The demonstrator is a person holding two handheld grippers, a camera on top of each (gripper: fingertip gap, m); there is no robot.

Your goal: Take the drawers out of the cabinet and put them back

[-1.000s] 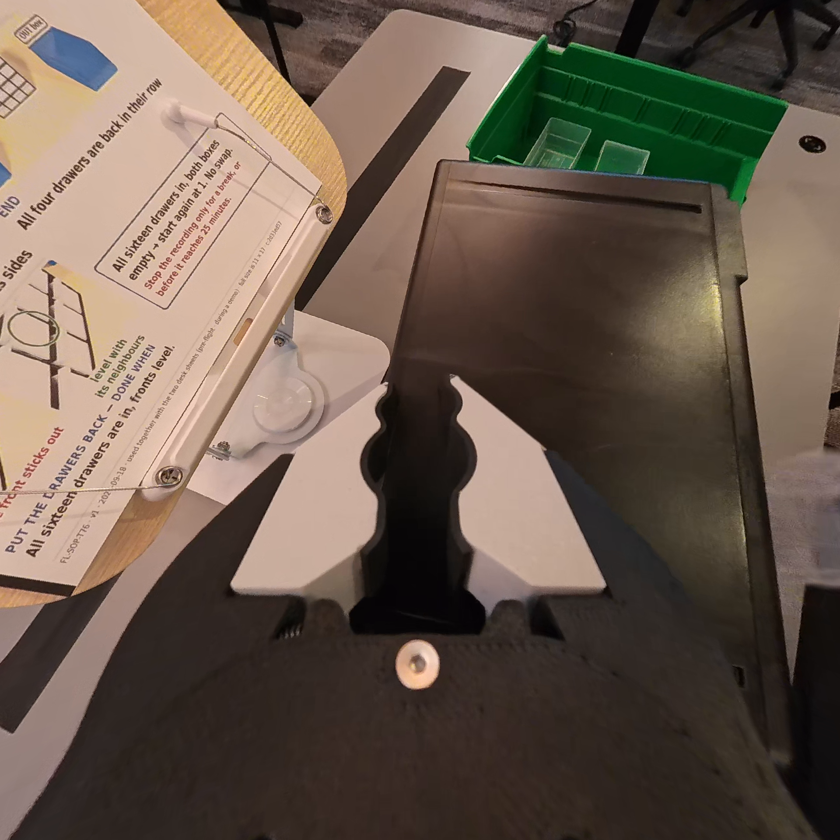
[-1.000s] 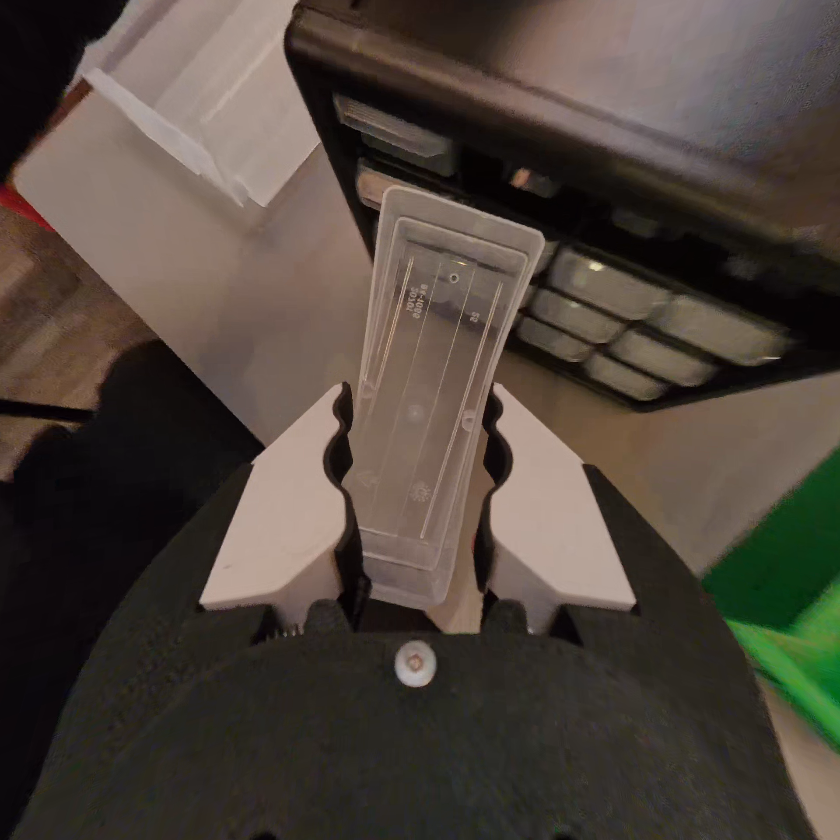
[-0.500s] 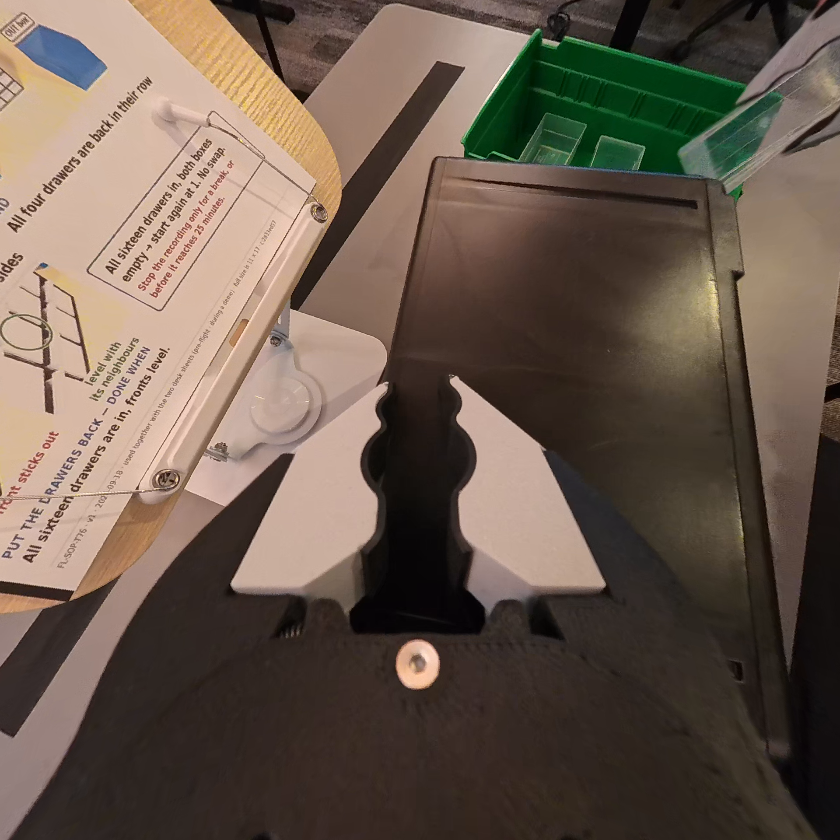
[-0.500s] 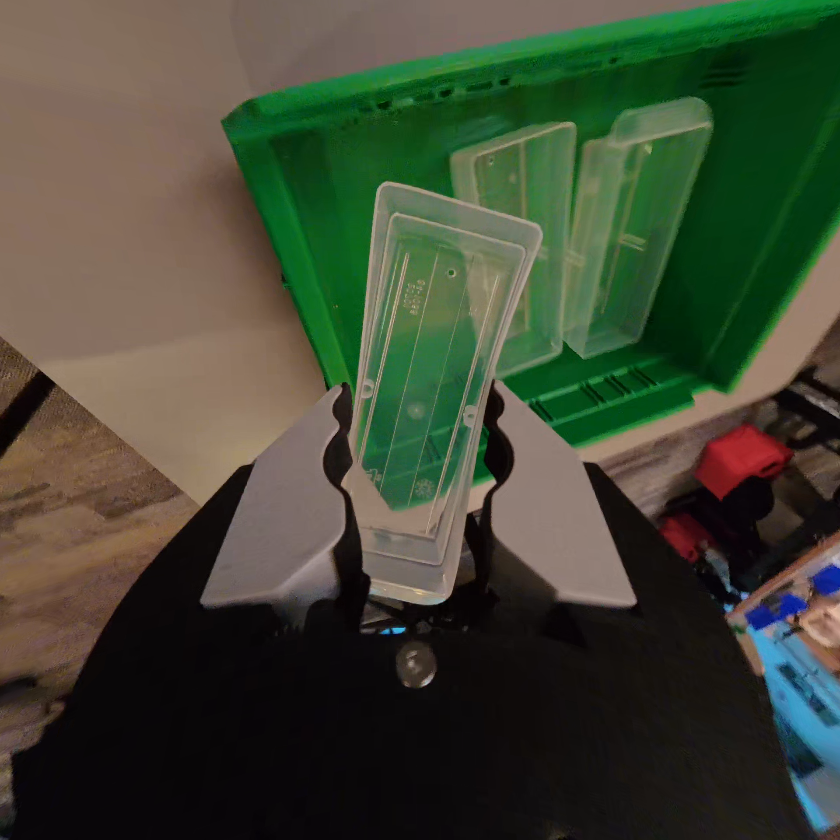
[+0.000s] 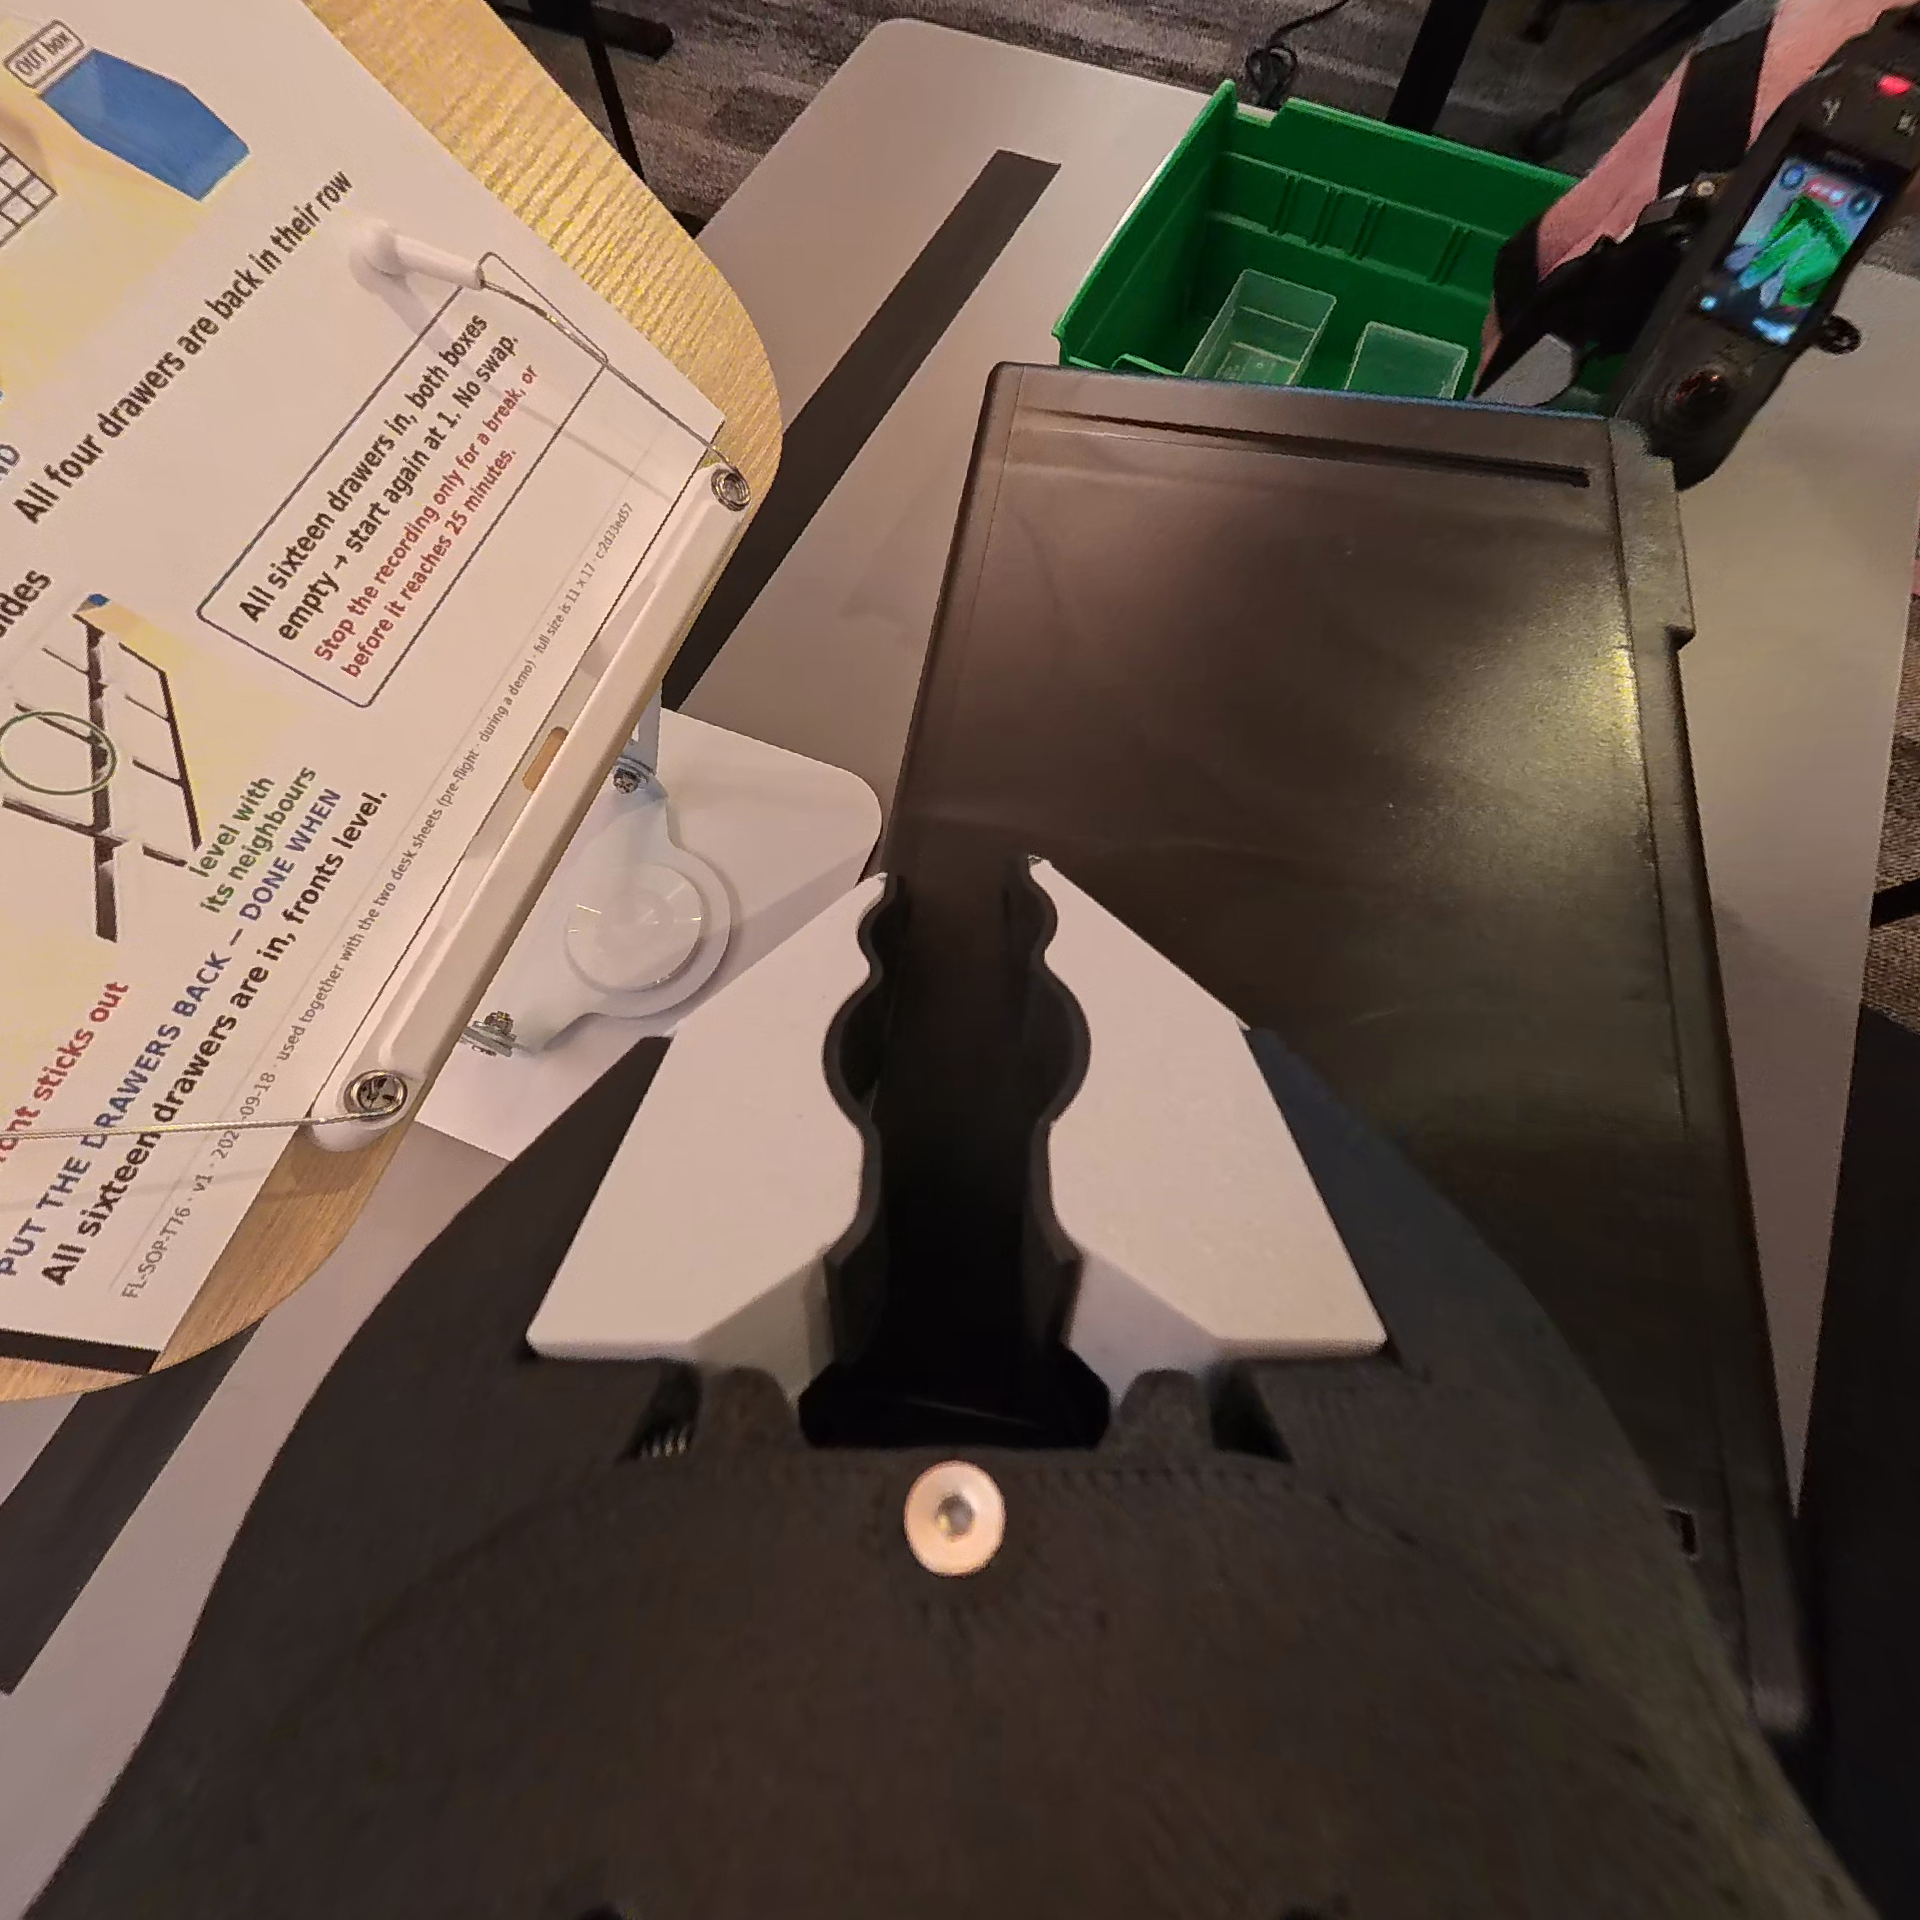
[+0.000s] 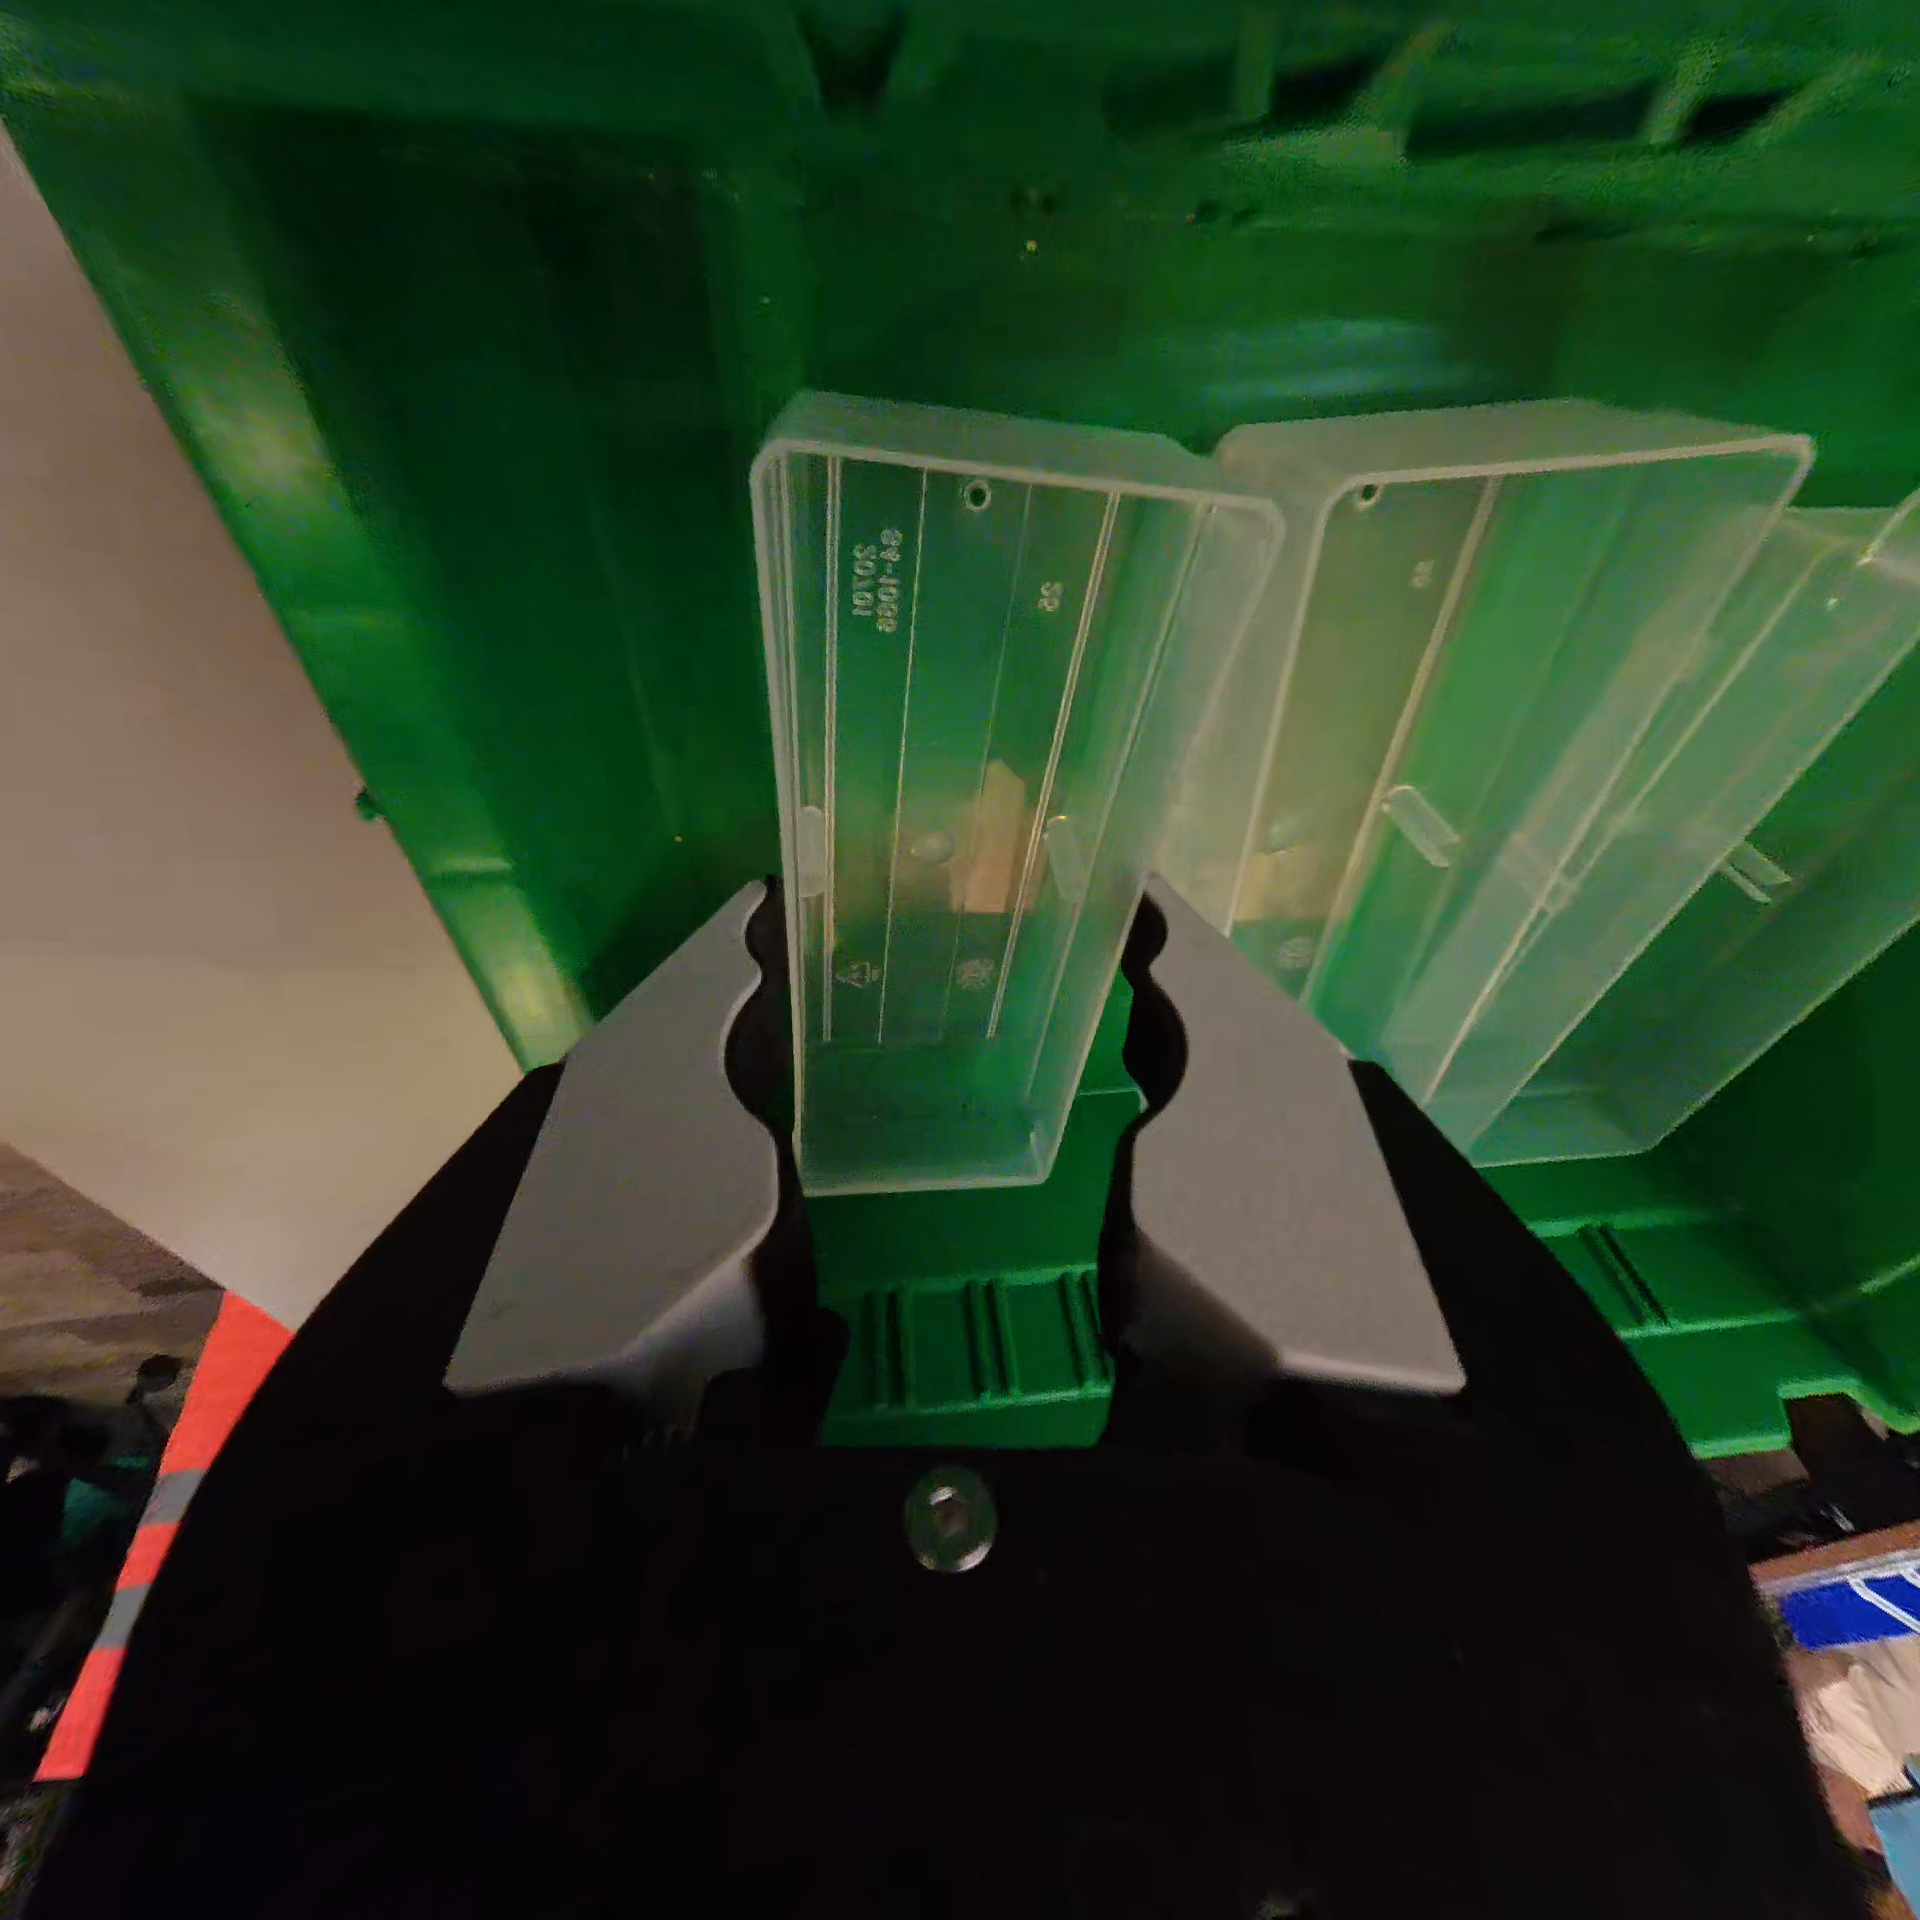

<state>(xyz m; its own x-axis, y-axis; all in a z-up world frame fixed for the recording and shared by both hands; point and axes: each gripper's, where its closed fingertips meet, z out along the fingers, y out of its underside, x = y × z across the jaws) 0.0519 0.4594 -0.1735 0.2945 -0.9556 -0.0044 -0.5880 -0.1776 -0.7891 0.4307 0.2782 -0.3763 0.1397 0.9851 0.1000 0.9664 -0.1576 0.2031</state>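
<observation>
The black cabinet (image 5: 1299,727) shows from above in the left wrist view. My left gripper (image 5: 958,873) rests over its near left edge, fingers a little apart, with nothing seen between them. Behind the cabinet stands a green bin (image 5: 1299,208) with two clear drawers (image 5: 1262,332). In the right wrist view my right gripper (image 6: 956,894) is open inside the green bin (image 6: 468,416). A clear drawer (image 6: 966,727) lies between its fingertips, free of the pads. A second drawer (image 6: 1455,779) lies beside it and a third (image 6: 1818,727) at the right edge.
An instruction sheet on a wooden board (image 5: 312,520) tilts on a white stand (image 5: 727,831) left of the cabinet. The grey table (image 5: 883,208) has a black strip. The right gripper's camera body and a hand (image 5: 1756,270) hang over the bin. Clutter lies on the floor (image 6: 156,1507).
My right gripper carried the clear drawer from the cabinet front to the green bin, lowered it in and opened. The drawer has slid out of the fingers. The left gripper stayed put.
</observation>
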